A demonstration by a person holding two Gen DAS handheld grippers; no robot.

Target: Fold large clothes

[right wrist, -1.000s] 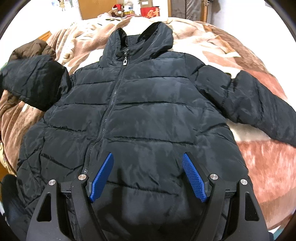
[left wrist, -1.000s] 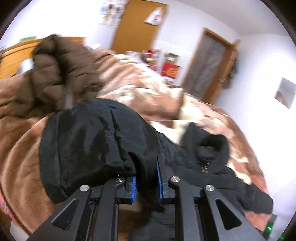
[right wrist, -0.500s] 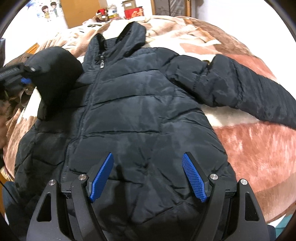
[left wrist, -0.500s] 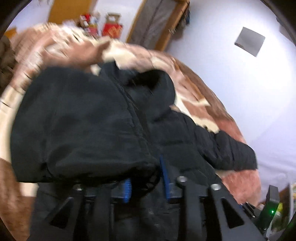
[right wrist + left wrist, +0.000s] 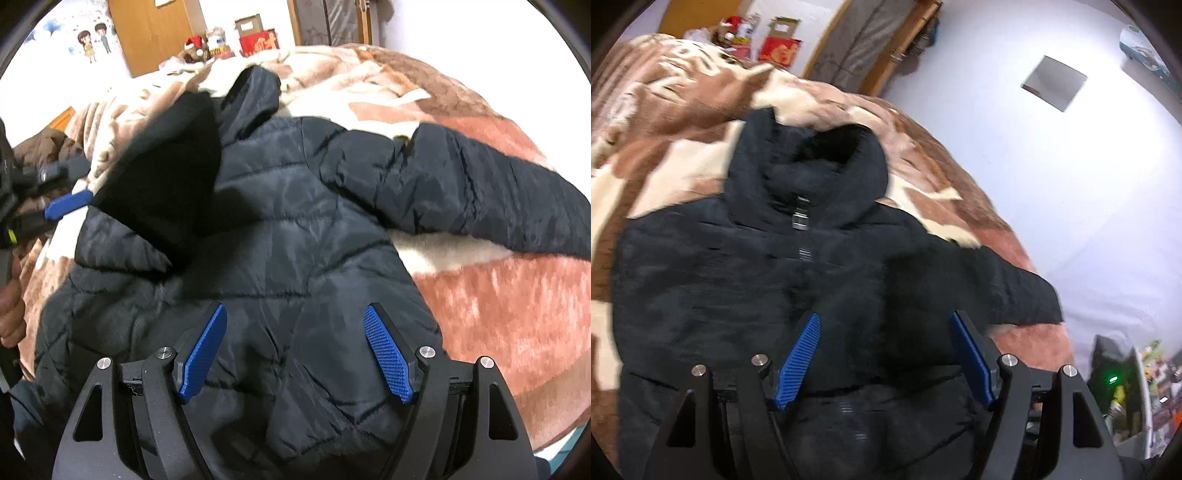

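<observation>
Black puffer jacket (image 5: pixel 295 229): bulky, soft, slick shell. Left gripper (image 5: pixel 886 354) opening, nothing gripped. Right gripper (image 5: pixel 295 354) spread above the hem; outstretched sleeve (image 5: pixel 480 192), ahead to its right, suits cuff pinch.

A home bedroom. A bed covered by a plush brown and cream blanket (image 5: pixel 480 295) fills the room, with wooden doors (image 5: pixel 155 33), cartoon wall stickers (image 5: pixel 94 40) and stacked red gift boxes (image 5: pixel 258 40) along white walls behind it.
</observation>
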